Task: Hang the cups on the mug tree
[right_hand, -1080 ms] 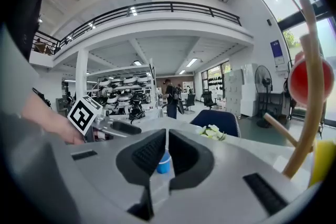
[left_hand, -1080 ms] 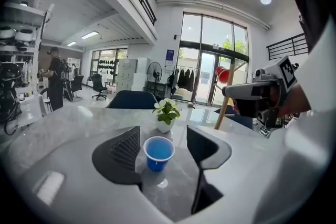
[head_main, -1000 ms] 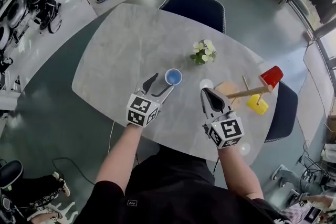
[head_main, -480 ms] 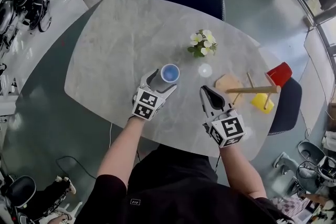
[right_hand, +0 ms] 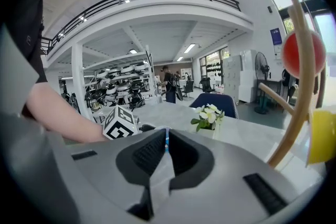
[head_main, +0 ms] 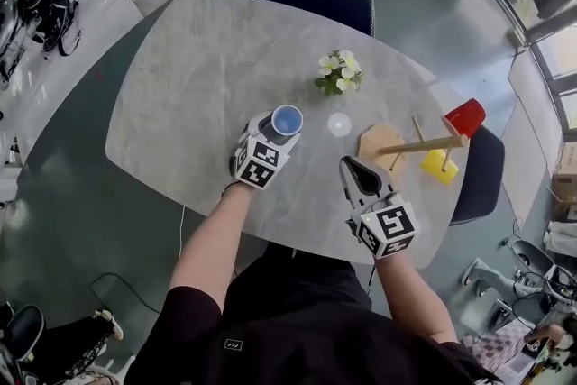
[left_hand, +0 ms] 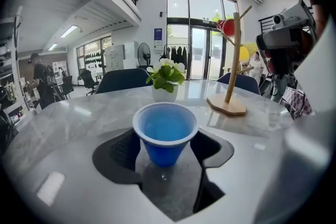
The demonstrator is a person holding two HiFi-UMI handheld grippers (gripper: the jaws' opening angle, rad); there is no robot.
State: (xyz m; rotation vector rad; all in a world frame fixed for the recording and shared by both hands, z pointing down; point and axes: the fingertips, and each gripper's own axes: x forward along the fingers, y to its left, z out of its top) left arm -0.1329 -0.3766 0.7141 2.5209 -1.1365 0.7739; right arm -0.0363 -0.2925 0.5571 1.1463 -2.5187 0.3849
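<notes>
Two cups, the red cup (head_main: 465, 116) and the yellow cup (head_main: 441, 166), hang on the mug tree (head_main: 410, 145) in the head view. The blue cup (head_main: 287, 119) stands upright on the worktop (head_main: 180, 77), well left of the mug tree, with my left gripper (head_main: 279, 129) around it.

Left gripper view: my jaws have just been closing with the blue cup between them, but gaps show on either side, so nothing is clamped. I should squeeze gently below the rim, since thin walls likely buckle.

Right gripper view: my right gripper (right_hand: 166, 136), nearer the mug tree, has its jaws together and empty.
</notes>
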